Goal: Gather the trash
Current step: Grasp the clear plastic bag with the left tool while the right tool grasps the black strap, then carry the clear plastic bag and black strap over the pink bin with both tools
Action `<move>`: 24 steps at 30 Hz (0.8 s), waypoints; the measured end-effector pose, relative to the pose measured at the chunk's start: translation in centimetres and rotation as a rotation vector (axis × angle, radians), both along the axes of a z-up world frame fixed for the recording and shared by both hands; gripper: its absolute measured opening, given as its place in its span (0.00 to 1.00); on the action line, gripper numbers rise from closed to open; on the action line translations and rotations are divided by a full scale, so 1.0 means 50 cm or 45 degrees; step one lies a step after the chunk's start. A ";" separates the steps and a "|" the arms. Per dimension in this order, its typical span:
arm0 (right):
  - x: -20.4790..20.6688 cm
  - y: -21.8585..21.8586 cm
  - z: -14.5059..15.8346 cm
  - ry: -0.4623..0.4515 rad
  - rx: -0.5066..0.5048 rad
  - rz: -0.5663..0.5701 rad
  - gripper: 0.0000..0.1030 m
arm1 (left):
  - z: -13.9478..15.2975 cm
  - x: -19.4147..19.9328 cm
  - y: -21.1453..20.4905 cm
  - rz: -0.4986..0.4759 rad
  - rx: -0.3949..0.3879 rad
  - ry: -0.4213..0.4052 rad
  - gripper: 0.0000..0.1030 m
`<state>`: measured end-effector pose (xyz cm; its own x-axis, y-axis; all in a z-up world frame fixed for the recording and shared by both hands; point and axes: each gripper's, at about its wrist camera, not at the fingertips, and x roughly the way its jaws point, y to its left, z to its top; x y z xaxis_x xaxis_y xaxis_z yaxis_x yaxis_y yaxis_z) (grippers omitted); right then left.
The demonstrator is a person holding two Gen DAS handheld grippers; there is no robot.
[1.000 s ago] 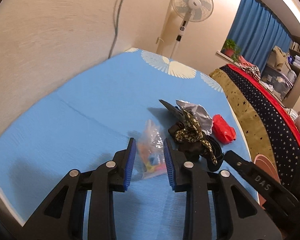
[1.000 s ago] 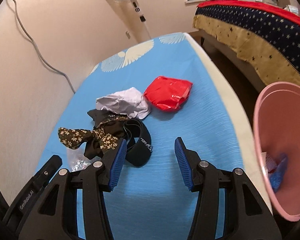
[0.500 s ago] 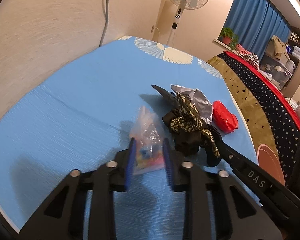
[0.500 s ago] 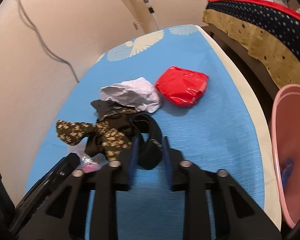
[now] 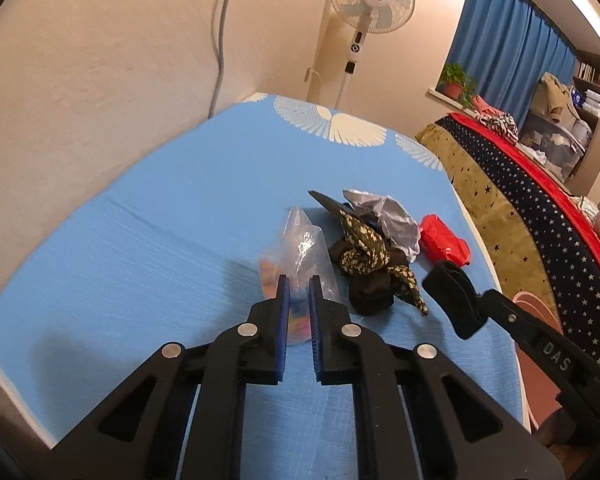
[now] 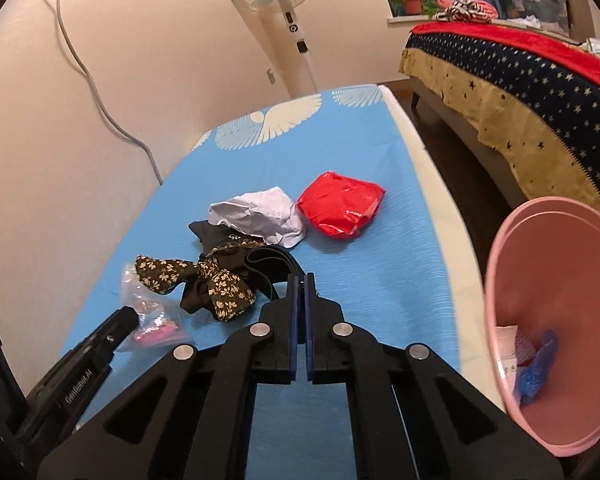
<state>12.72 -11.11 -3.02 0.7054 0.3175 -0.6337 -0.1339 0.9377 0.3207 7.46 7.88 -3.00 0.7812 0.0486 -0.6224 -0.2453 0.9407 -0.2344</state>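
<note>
Left wrist: left gripper (image 5: 299, 300) jaws closing on clear plastic bag (image 5: 300, 256) on blue bed (image 5: 148, 248); light, crinkly, slippery, pinch low | Right wrist: right gripper (image 6: 300, 292) jaws clamped on black strap (image 6: 270, 264); soft, limp; pink bin (image 6: 500, 280) alongside.

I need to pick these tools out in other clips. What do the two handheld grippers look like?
Both, the left gripper and the right gripper, are black plastic with triangular cut-outs, silver rivets and ribbed blue pads on two flat fingers. White lettering runs along each one's side. No hands or sleeves show.
</note>
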 end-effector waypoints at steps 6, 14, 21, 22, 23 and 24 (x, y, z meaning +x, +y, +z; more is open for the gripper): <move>-0.035 -0.026 0.033 -0.041 -0.005 -0.022 0.03 | 0.037 -0.029 -0.004 -0.006 0.024 -0.058 0.09; -0.080 -0.063 0.079 -0.104 -0.020 -0.075 0.03 | 0.071 -0.055 -0.032 -0.053 0.034 -0.127 0.09; -0.111 -0.110 0.116 -0.162 -0.026 -0.150 0.03 | 0.087 -0.067 -0.064 -0.110 0.048 -0.159 0.09; -0.114 -0.115 0.119 -0.167 -0.030 -0.159 0.03 | 0.089 -0.068 -0.069 -0.119 0.049 -0.164 0.09; -0.117 -0.122 0.123 -0.173 -0.033 -0.173 0.03 | 0.090 -0.071 -0.071 -0.124 0.050 -0.166 0.09; -0.120 -0.130 0.127 -0.178 -0.035 -0.187 0.03 | 0.092 -0.072 -0.075 -0.131 0.051 -0.170 0.09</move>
